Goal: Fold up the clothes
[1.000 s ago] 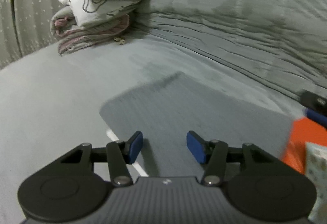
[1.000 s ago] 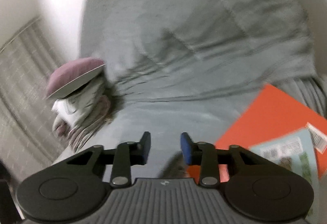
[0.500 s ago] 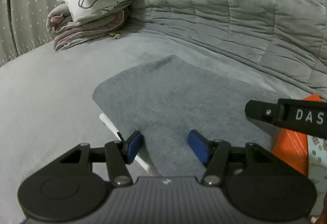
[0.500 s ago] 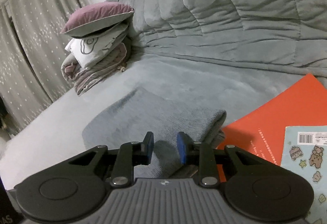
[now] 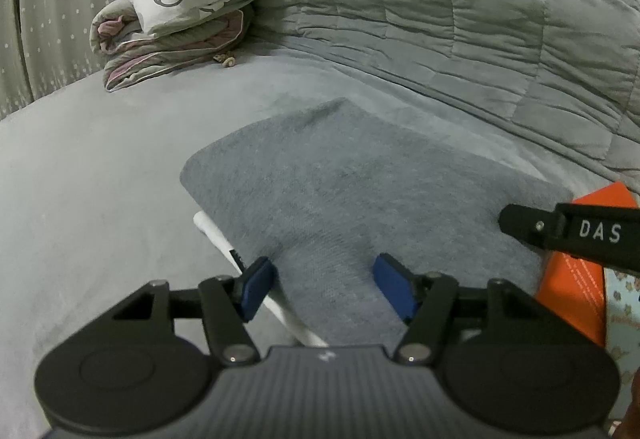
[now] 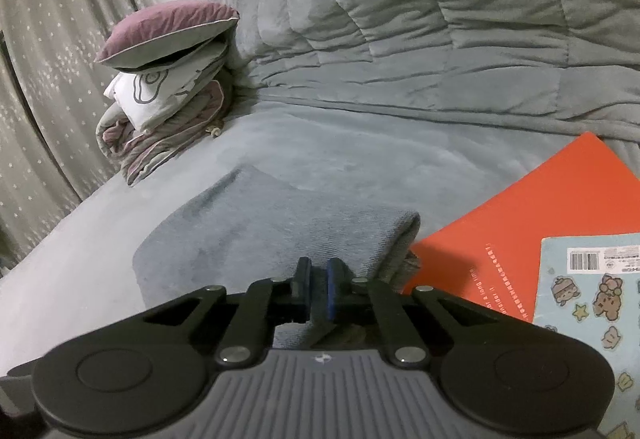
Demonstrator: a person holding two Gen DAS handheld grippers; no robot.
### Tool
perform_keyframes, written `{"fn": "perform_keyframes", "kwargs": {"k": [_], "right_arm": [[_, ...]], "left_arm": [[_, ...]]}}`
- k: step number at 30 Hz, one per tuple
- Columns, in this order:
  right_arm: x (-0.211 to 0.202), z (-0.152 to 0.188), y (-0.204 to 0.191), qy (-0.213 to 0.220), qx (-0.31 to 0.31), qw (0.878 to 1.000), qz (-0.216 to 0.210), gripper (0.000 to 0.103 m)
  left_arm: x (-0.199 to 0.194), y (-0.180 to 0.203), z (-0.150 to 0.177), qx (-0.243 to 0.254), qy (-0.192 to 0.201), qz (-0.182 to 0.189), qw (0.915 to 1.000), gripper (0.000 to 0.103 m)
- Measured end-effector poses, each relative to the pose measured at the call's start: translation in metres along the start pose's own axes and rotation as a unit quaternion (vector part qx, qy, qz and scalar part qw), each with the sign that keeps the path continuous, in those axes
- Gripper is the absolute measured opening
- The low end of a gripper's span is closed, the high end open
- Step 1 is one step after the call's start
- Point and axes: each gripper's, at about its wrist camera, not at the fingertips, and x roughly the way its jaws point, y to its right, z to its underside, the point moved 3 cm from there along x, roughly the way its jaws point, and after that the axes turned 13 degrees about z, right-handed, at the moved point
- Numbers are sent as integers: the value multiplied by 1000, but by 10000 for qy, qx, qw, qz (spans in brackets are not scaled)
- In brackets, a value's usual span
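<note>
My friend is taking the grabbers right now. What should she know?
Left tool: open, jaws just widening over the grey cloth's near edge, gripping nothing.
Right tool: just closed, pinching the cloth's near right edge beside the orange book.
The cloth lies flat on the bed, apparently already folded, with a white strip poking out from under it.
Left: any further fold.

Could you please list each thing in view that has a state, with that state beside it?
Left tool: open, jaws astride the near edge of the grey garment, just been opening.
Right tool: shut on the grey garment.
Grey garment: folded, flat on the bed.
White hanger: lying partly under the garment.
Orange folder: closed, flat.
Bedding pile: folded, stacked.
</note>
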Motion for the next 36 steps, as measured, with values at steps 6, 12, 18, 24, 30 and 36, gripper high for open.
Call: {"fn": "perform_keyframes", "kwargs": {"k": [6,12,18,24,30,36], "right_arm": [[5,-6,10,-66,356,9993,-36,0],[3,-15,19,125,801,9967,-39,0],[-3,-21,23,319,751,9966,119,4],[-14,-29,33,343,781,9962,165,20],[-45,-24,38,451,827,9955,37,42],[-82,-1,38,688,569,9959,-150,82]], "left_arm": [[0,-2,1,-232,22,7,9997,61],[-4,-6,-5,-535,-54,-61,9985,66],[-38,6,-5,-385,-80,-336,9987,63],[-78,7,6,-951,-53,-263,9951,63],[-123,15,14,-785,219,-432,9957,63],[-166,20,32,-562,254,-267,9977,84]]}}
